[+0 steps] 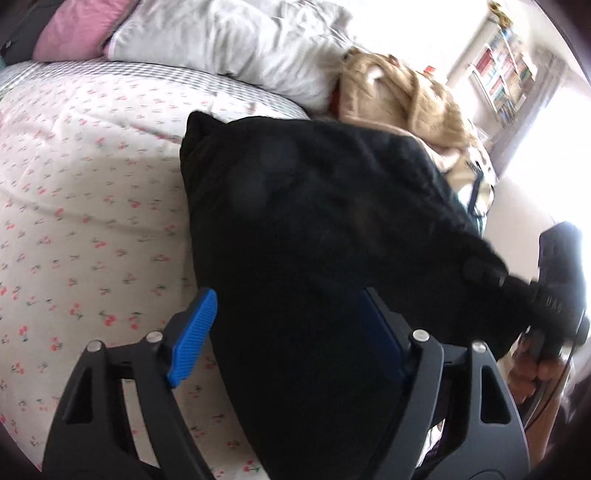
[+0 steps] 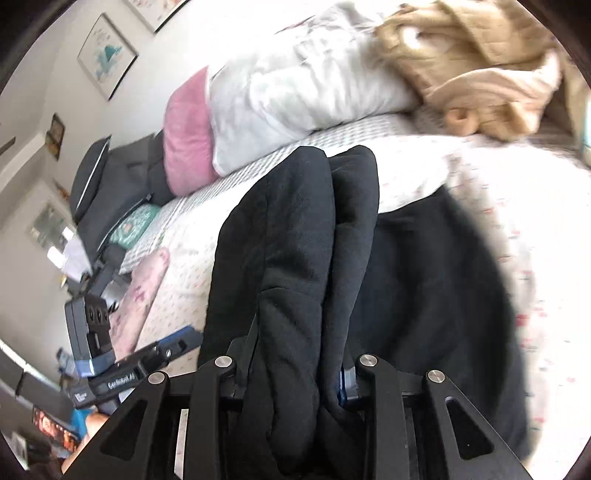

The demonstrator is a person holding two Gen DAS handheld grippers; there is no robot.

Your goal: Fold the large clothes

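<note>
The black garment [image 1: 314, 221], a thick, soft fleece-like piece, lies bunched on the bed [image 1: 92, 184] toward its near edge, part of it spread on the flowered cover and part lifted off it. Judging by that, the folding is in its early or middle part: the cloth is gathered into rounded rolls, not yet a flat, squared stack, so smoothing and the final folds are left. The right gripper [image 2: 295, 369] is clenched on a doubled bundle of the garment, the fabric bulging in two padded ridges between its black arms. The left gripper [image 1: 284, 332] stands released; its ribbed blue pads [image 1: 192, 328] are spread wide, with the cloth's edge lying between them but not pinched. At the far edge sit a crumpled white pillow [image 1: 240, 40], a pink cushion [image 1: 70, 35] and a tan knitted sweater [image 1: 406, 96].
</note>
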